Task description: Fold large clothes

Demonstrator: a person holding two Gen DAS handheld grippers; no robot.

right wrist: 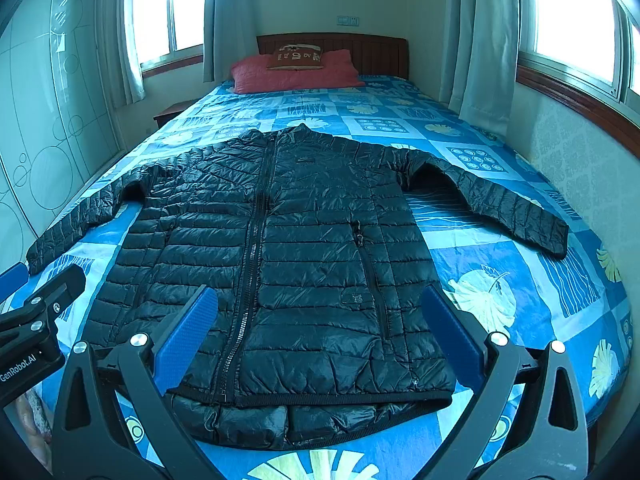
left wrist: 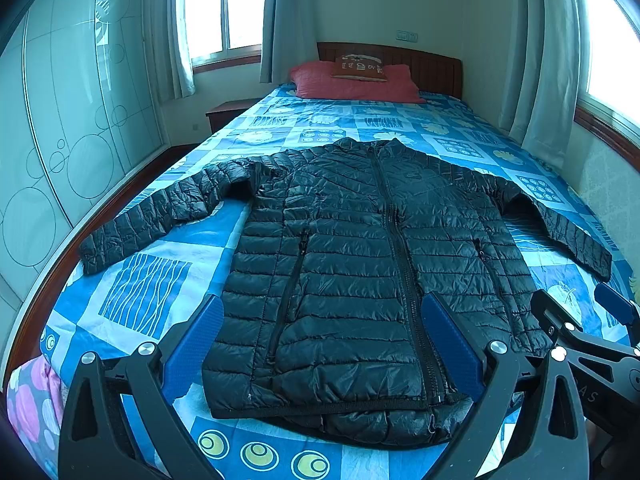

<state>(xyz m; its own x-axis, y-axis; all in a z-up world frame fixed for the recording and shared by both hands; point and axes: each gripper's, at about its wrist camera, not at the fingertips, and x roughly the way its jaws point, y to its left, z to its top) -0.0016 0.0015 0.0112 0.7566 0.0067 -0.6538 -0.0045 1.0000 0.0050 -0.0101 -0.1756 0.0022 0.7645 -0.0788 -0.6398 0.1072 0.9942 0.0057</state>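
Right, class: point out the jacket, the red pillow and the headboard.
Jacket (right wrist: 304, 240): right wrist view, chest panel beside the zip.
Red pillow (right wrist: 256, 74): right wrist view, its left half.
Headboard (left wrist: 436, 68): left wrist view, right-hand slats.

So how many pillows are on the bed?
2. A big red pillow lies at the head of the bed, and a small brown cushion leans on top of it. None seem hidden.

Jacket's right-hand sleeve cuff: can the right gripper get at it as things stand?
Probably yes. The sleeve cuff lies flat on the bedspread with nothing on or beside it, and the right gripper hovers open above the jacket hem, holding nothing.
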